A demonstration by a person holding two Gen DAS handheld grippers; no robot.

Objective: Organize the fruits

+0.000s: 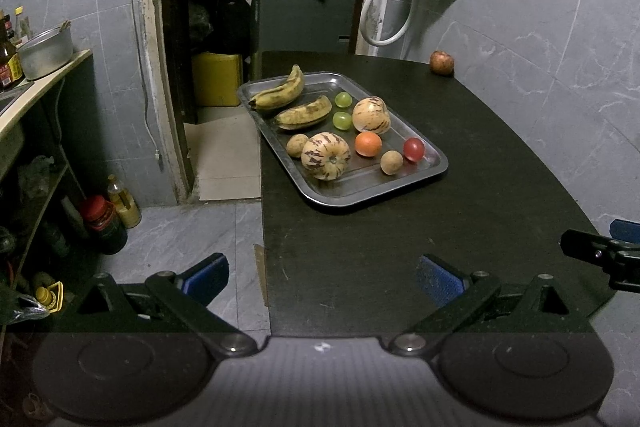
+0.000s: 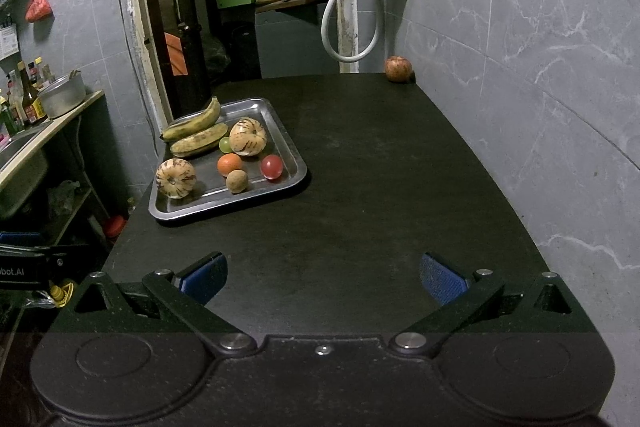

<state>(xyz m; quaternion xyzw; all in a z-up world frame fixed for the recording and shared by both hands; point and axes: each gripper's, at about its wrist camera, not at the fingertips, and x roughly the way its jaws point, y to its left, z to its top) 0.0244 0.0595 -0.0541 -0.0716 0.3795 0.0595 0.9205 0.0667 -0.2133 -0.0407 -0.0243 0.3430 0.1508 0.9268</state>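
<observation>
Reaching for the apple (image 2: 398,68) at the bench's (image 2: 360,187) far corner risks rolling it off; both claws (image 1: 322,277) (image 2: 323,277) gape wide, empty.

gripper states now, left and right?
Left gripper: open, holding nothing, above the black table.
Right gripper: open, holding nothing.

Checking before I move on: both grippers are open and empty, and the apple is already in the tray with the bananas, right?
Not quite. The apple sits on the table's far corner by the wall, outside the tray, as the right wrist view shows. Both the left gripper and right gripper are open and empty.
</observation>
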